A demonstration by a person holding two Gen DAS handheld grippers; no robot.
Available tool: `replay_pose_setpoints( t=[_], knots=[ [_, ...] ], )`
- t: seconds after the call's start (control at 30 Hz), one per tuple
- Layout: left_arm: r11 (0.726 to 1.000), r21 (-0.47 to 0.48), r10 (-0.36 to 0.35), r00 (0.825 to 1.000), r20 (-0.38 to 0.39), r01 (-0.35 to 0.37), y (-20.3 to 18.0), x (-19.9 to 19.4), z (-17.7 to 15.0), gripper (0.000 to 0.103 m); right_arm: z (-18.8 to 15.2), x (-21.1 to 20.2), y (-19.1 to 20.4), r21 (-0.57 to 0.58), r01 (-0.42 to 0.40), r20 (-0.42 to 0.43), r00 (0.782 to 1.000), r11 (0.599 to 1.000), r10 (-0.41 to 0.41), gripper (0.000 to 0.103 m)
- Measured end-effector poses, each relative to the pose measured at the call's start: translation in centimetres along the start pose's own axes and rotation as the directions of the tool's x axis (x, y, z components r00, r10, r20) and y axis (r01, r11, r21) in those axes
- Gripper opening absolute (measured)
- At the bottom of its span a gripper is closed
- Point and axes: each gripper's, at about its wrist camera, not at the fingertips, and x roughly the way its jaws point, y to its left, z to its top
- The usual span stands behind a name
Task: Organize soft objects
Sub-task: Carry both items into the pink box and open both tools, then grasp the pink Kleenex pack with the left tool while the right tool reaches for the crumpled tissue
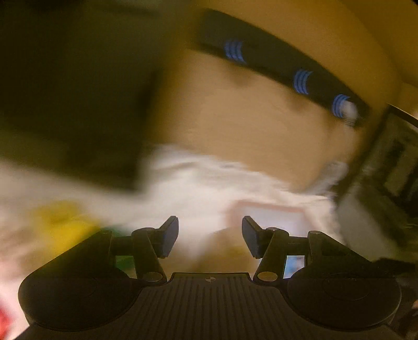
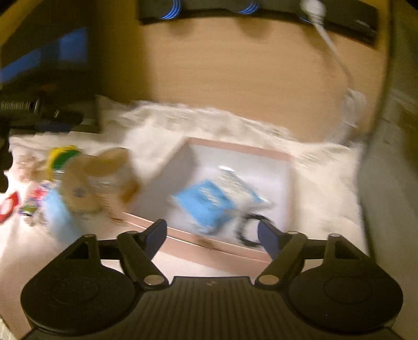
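Note:
In the right wrist view a pink-rimmed white box (image 2: 236,150) lies on a fluffy white cloth (image 2: 326,183). A light blue soft item (image 2: 206,206) with a black loop (image 2: 248,230) rests inside it. My right gripper (image 2: 212,231) hangs open over the box's near rim, its pads touching nothing. A tan plush toy (image 2: 86,183) and a yellow-green item (image 2: 61,157) sit left of the box. The left wrist view is heavily blurred: my left gripper (image 1: 210,228) is open and empty above the white cloth (image 1: 196,183), with the box (image 1: 271,211) just ahead to the right.
A black power strip with blue sockets (image 2: 261,10) (image 1: 274,62) lies at the back of the wooden tabletop (image 2: 235,78). A white cable (image 2: 334,52) runs down from it. Dark clutter (image 2: 39,109) fills the left; small colourful items and a red object (image 2: 7,206) lie nearby.

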Motion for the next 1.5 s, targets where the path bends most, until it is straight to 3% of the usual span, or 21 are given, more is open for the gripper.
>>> replay_pose_setpoints(
  t=[0.13, 0.33, 0.43, 0.6, 0.7, 0.77, 0.9, 1.0, 1.1, 1.23, 1.3, 1.43, 1.5],
  knots=[
    [0.971, -0.174, 0.165, 0.986, 0.005, -0.162, 7.3, -4.8, -3.1, 0.058, 0.6, 2.2, 3.5, -0.032, -0.128, -0.068, 0.99, 0.991, 0.126, 0.081],
    [0.908, -0.266, 0.328, 0.944, -0.033, -0.325, 13.2, -9.9, -7.3, 0.058, -0.2, 4.8, 9.3, -0.14, -0.255, -0.149, 0.961, 0.957, 0.234, 0.081],
    [0.901, -0.279, 0.32, 0.944, -0.087, -0.331, 14.6, -10.9, -8.8, 0.058, -0.9, 5.4, 12.6, -0.242, -0.27, -0.159, 0.958, 0.932, 0.237, 0.081],
    [0.936, -0.176, 0.29, 0.951, -0.11, -0.306, 13.2, -9.9, -9.8, 0.058, -2.2, 5.1, 15.6, -0.32, -0.307, -0.173, 0.949, 0.897, 0.263, 0.081],
    [0.936, -0.05, 0.342, 0.933, -0.109, -0.349, 12.5, -8.9, -9.4, 0.058, -2.9, 4.8, 16.3, -0.353, -0.309, -0.173, 0.949, 0.883, 0.263, 0.081],
    [0.935, -0.028, 0.348, 0.929, -0.128, -0.354, 13.2, -8.8, -9.6, 0.058, -3.1, 4.8, 16.3, -0.352, -0.302, -0.174, 0.951, 0.886, 0.255, 0.081],
    [0.953, -0.164, 0.233, 0.962, -0.144, -0.256, 14.2, -7.7, -8.9, 0.058, -3.8, 5.0, 15.6, -0.309, -0.284, -0.19, 0.954, 0.908, 0.234, 0.081],
    [0.969, -0.13, 0.19, 0.972, -0.138, -0.208, 12.4, -5.4, -7.8, 0.058, -4.2, 4.7, 15.1, -0.293, -0.269, -0.191, 0.957, 0.917, 0.22, 0.081],
    [0.971, -0.017, 0.232, 0.96, -0.157, -0.237, 10.4, -2.4, -6.7, 0.058, -4.4, 4.3, 14.6, -0.29, -0.249, -0.185, 0.962, 0.924, 0.201, 0.081],
    [0.955, 0.091, 0.296, 0.924, -0.242, -0.282, 9.5, 1.8, -6.1, 0.058, -4.9, 4.1, 13.8, -0.271, -0.22, -0.183, 0.967, 0.937, 0.175, 0.081],
    [0.946, 0.131, 0.32, 0.911, -0.259, -0.295, 9.3, 3.3, -6.2, 0.064, -5.1, 3.9, 13.5, -0.265, -0.208, -0.182, 0.97, 0.942, 0.163, 0.081],
    [0.953, 0.082, 0.304, 0.915, -0.265, -0.293, 10.3, 4.4, -5.6, 0.067, -5.7, 3.5, 12.7, -0.25, -0.182, -0.183, 0.973, 0.951, 0.138, 0.081],
    [0.955, 0.023, 0.287, 0.899, -0.332, -0.296, 11.7, 5.1, -5.6, 0.061, -5.9, 3.4, 12.3, -0.242, -0.17, -0.183, 0.975, 0.955, 0.128, 0.081]
  ],
)
